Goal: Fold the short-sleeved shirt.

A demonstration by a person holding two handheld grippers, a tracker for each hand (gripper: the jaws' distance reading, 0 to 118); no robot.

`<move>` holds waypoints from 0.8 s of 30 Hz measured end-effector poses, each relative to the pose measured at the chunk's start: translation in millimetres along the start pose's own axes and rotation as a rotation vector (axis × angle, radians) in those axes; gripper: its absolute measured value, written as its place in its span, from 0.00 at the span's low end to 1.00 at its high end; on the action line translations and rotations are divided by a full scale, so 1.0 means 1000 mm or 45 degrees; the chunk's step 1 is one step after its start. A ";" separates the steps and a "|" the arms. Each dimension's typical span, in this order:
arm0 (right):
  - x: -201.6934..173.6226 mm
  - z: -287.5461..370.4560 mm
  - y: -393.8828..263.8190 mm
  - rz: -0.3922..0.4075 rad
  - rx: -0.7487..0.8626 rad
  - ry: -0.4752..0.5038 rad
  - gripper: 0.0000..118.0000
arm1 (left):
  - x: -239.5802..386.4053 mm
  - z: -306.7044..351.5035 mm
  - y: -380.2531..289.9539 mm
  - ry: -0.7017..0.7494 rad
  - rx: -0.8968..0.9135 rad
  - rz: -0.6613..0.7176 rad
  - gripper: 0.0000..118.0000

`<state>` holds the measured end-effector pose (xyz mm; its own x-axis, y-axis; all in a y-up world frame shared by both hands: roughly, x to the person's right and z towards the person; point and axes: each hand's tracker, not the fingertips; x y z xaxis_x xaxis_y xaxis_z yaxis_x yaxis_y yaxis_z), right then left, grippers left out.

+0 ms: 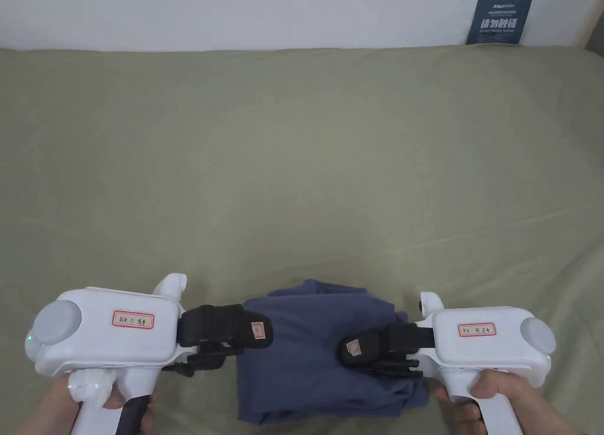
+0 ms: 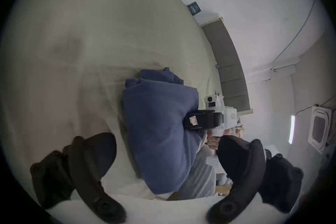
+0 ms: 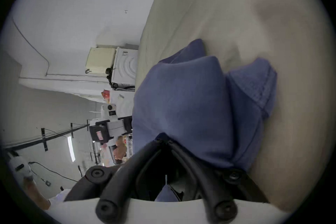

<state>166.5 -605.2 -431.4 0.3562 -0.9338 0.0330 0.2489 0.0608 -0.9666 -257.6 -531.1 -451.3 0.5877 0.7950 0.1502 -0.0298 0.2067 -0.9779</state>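
- Surface: wide olive-green bed sheet (image 1: pixel 307 159), lightly creased, running back to a white wall (image 1: pixel 236 12). Whether a bed or a padded tabletop lies under it cannot be told.
- Room, left gripper view: white wall with a cable run, a grey panel (image 2: pixel 231 68) at the end of the sheet, a white boxed unit (image 2: pixel 319 131) on the side wall.
- Room, right gripper view: a white appliance (image 3: pixel 125 68) with a cream box (image 3: pixel 101 60) beside it, and a dark rail (image 3: pixel 45 137) on the wall.
- Shirt (image 1: pixel 318 353): dark blue, folded into a compact block, lying on the sheet at the near edge, between the two grippers. The right gripper view shows a stitched hem or sleeve edge sticking out at one side.
- Left gripper (image 1: pixel 259 331): white body, black fingers, held in a hand (image 1: pixel 112 401) at the shirt's left edge. In its own view the fingers (image 2: pixel 94 155) stand wide apart with nothing between them.
- Right gripper (image 1: pixel 353 349): held in the other hand (image 1: pixel 501 395), lying over the shirt's right part. In its own view the fingers (image 3: pixel 151 151) meet at the tips with blue cloth pinched between them.
- Writing: a dark blue sign (image 1: pixel 499 21) on the wall carries white characters, too small to make out. Each gripper body has a red-bordered label; handwriting not legible.
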 end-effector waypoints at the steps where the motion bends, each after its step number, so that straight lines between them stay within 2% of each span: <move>1: 0.001 0.000 0.000 -0.007 -0.002 0.007 0.00 | -0.003 -0.008 0.001 -0.025 -0.023 0.037 0.94; 4: 0.005 0.001 -0.001 -0.041 0.010 0.032 0.00 | -0.007 -0.038 -0.001 -0.175 -0.069 0.118 0.92; 6: 0.006 0.001 -0.002 -0.053 0.020 0.043 0.00 | -0.012 -0.051 0.002 -0.208 0.002 0.102 0.90; 7: 0.006 0.001 -0.002 -0.059 0.024 0.046 0.00 | -0.021 -0.054 0.006 -0.196 0.000 0.100 0.79; 8: 0.004 0.002 -0.003 -0.061 0.028 0.037 0.00 | -0.020 -0.054 0.006 -0.158 0.040 0.110 0.59; 9: 0.000 0.003 -0.004 -0.055 0.034 0.016 0.00 | -0.020 -0.052 0.006 -0.070 0.053 0.105 0.27; 10: -0.007 0.005 -0.003 -0.007 0.046 -0.052 0.00 | -0.022 -0.051 0.007 0.065 0.055 0.083 0.25; 12: -0.044 0.013 -0.012 0.251 0.119 -0.273 0.00 | -0.021 -0.047 0.008 -0.070 0.029 0.119 0.25; 13: -0.067 0.019 -0.021 0.421 0.164 -0.371 0.00 | -0.015 -0.044 0.010 -0.039 0.033 0.120 0.25; 14: -0.087 0.026 -0.032 0.517 0.268 -0.372 0.00 | -0.010 -0.042 0.009 -0.003 0.039 0.083 0.25; 15: -0.108 0.033 -0.046 0.607 0.404 -0.454 0.00 | -0.007 -0.041 0.009 0.016 0.031 0.048 0.25; 16: -0.128 0.036 -0.062 0.738 0.593 -0.640 0.00 | -0.003 -0.039 0.010 0.028 0.025 0.042 0.25; 17: -0.148 0.037 -0.084 0.890 0.918 -0.930 0.00 | 0.001 -0.037 0.012 0.031 0.026 0.036 0.25; 20: -0.169 0.020 -0.119 1.225 1.371 -1.509 0.00 | 0.011 -0.029 0.012 0.076 0.031 0.020 0.25; 21: -0.167 0.015 -0.123 1.267 1.478 -1.600 0.00 | 0.014 -0.024 0.013 0.091 0.034 0.000 0.25; 22: -0.166 0.012 -0.122 1.285 1.487 -1.625 0.00 | 0.016 -0.019 0.013 0.110 0.040 -0.015 0.25; 23: -0.169 0.011 -0.124 1.282 1.434 -1.558 0.00 | 0.022 -0.013 0.007 0.130 0.051 -0.028 0.25; 24: -0.172 0.010 -0.123 1.234 1.349 -1.463 0.00 | 0.022 -0.005 0.007 0.133 0.055 -0.031 0.25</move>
<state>83.4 -449.1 -315.6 0.9568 0.2066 0.2045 -0.1614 0.9626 -0.2175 -240.8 -514.9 -455.4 0.6694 0.7264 0.1557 -0.0479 0.2513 -0.9667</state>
